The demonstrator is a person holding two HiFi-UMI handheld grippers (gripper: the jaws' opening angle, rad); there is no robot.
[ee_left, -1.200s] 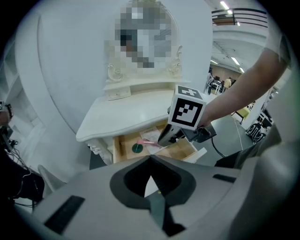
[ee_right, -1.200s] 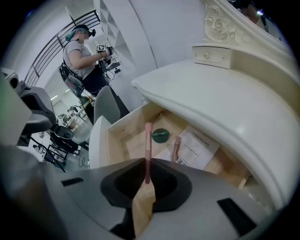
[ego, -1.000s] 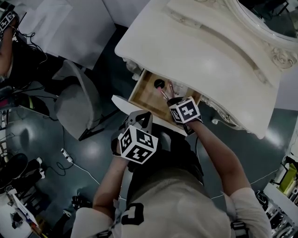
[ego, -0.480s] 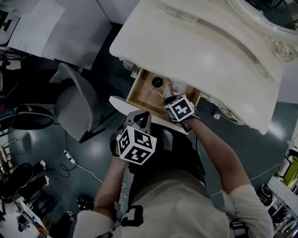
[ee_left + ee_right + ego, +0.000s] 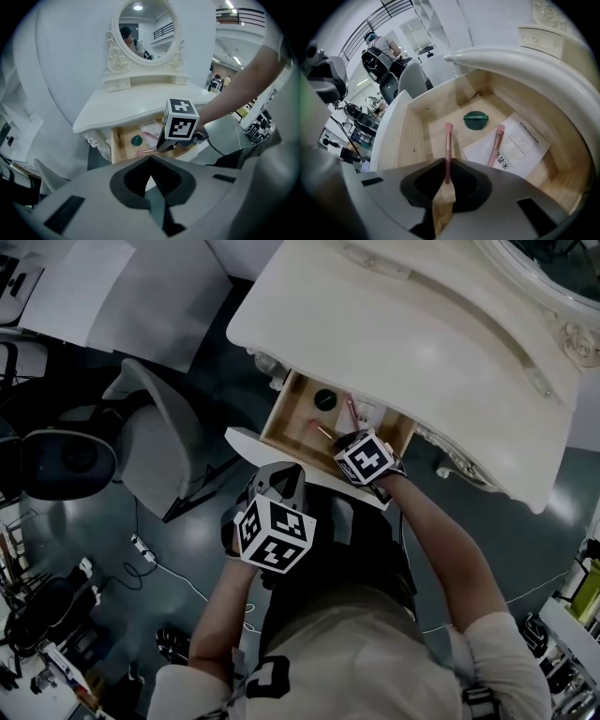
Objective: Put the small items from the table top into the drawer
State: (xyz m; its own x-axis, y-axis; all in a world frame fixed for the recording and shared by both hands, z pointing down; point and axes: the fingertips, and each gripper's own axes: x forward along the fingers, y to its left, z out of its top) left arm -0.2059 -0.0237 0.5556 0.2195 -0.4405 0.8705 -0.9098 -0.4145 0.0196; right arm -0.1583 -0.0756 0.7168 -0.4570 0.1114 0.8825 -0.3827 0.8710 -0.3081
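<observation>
right tool (image 5: pixel 445 180) is pinching a pink brush (image 5: pixel 448 145) by its near end, jaws narrow on it, and is holding it inside the open drawer (image 5: pixel 413 137) over the bare wood left of the paper (image 5: pixel 520 143), probably so it drops clear of the second brush (image 5: pixel 496 144) and the compact (image 5: pixel 476 119). left tool (image 5: pixel 151 161) is sitting shut and empty by the body, likely just keeping out of the way. worktop (image 5: pixel 403 343) is showing no small items, so I'm judging this a late drop-off; can't tell if the brush tip is touching wood.
</observation>
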